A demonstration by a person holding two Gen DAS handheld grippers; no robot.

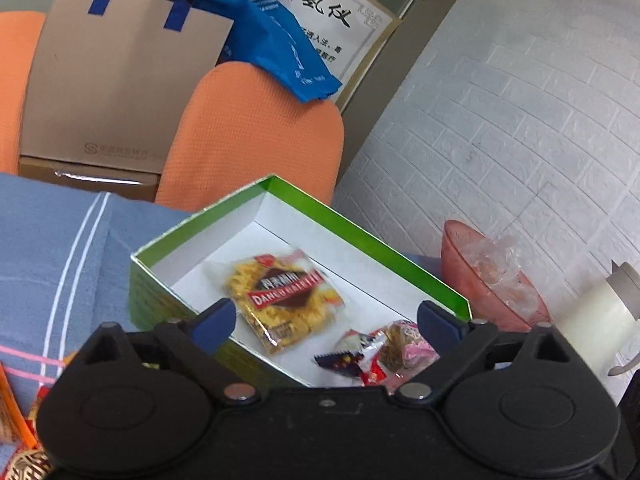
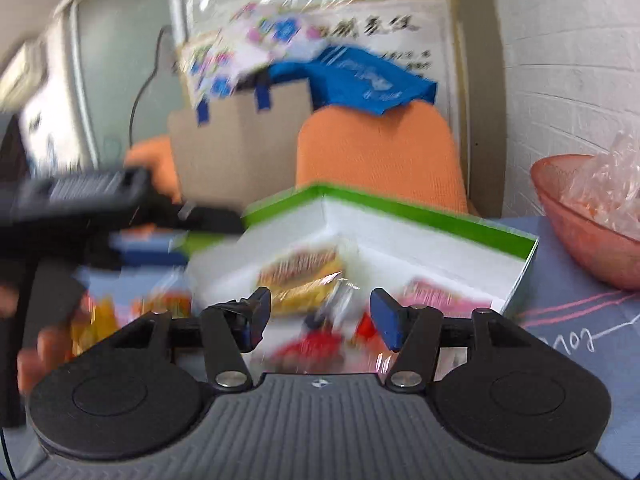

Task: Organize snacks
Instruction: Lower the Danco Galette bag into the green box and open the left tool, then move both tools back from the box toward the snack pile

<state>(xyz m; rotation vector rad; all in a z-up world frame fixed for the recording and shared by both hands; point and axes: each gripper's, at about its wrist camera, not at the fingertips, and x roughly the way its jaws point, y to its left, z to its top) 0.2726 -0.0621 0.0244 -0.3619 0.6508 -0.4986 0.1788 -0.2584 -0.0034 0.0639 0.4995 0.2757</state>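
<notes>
Inside the box (image 1: 304, 204), noodle packet (image 1: 284, 300) lies diagonally.

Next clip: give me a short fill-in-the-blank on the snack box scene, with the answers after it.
1. The yellow noodle snack packet lies inside the box with the ____ rim.
2. The left gripper has its fingers spread and holds ____.
3. The bowl beside the box is ____ in colour.
4. The chair back behind the box is ____.

Missing words: green; nothing; pink; orange
</notes>
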